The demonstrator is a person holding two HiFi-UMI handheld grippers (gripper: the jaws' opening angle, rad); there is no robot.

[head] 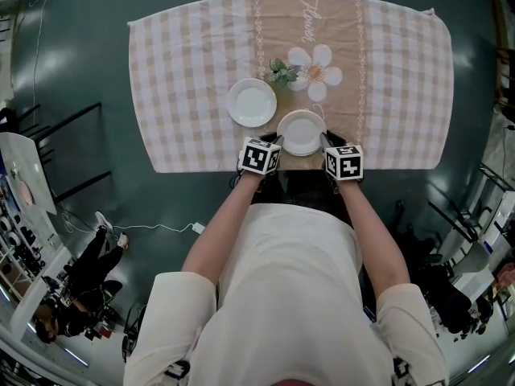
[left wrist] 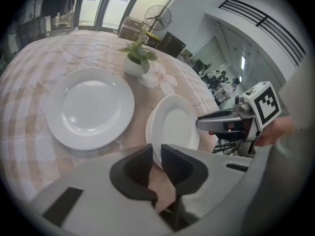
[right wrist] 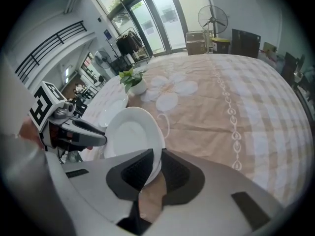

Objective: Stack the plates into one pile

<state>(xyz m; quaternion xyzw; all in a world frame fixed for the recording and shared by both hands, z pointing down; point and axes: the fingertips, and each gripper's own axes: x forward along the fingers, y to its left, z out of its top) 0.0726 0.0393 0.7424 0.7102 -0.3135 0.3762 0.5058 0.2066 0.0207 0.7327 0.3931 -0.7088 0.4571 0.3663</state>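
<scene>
Plate (head: 302,132) is at the near edge of the checked worktop (head: 386,71), gripped from both sides. The left tongs (left wrist: 157,152) are closed on its left rim and the right tongs (right wrist: 157,157) on its right rim. A second plate (head: 252,102) lies just beside it, to the far left, near a small potted plant (head: 283,72).
</scene>
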